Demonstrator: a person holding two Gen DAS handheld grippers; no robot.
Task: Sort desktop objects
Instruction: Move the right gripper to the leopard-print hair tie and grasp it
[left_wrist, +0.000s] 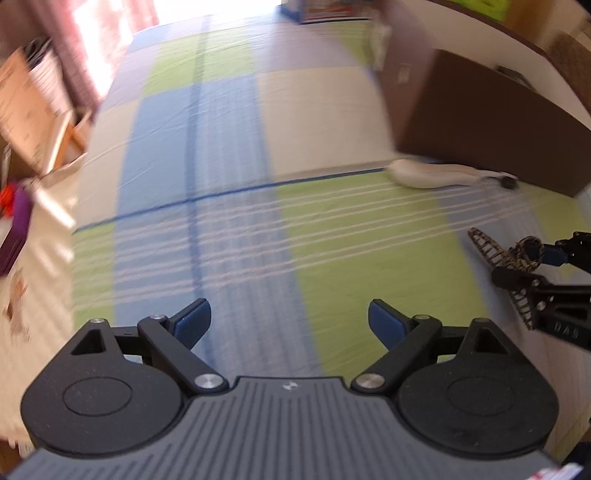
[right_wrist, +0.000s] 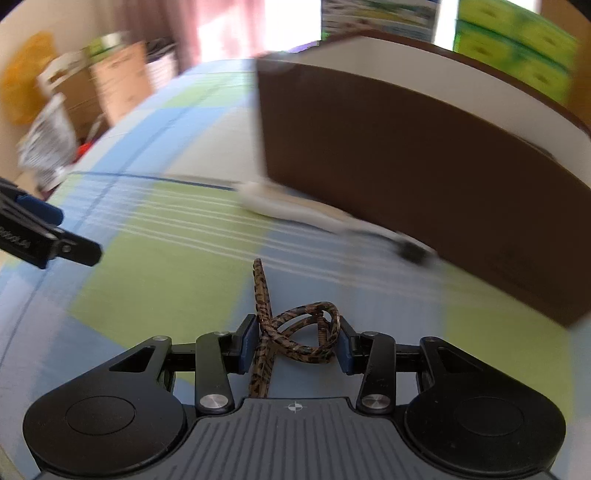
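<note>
My right gripper (right_wrist: 295, 343) is shut on a leopard-patterned hair claw (right_wrist: 263, 291), held just above the checked tablecloth (right_wrist: 159, 266). The left wrist view shows that claw (left_wrist: 484, 245) at the right edge, in the right gripper (left_wrist: 532, 266). My left gripper (left_wrist: 290, 325) is open with nothing between its blue pads, and it pokes into the right wrist view (right_wrist: 44, 236) at the far left. A white handled tool with a black tip (right_wrist: 288, 206) (left_wrist: 424, 173) lies against the foot of a brown box (right_wrist: 406, 177) (left_wrist: 472, 122).
The brown box has a white inside wall and stands on the right of the table. Cardboard boxes (left_wrist: 26, 107) and a curtain (left_wrist: 74, 55) are beyond the table's left edge, with a purple item (left_wrist: 14, 229) there. Green packs (right_wrist: 517, 40) sit behind the box.
</note>
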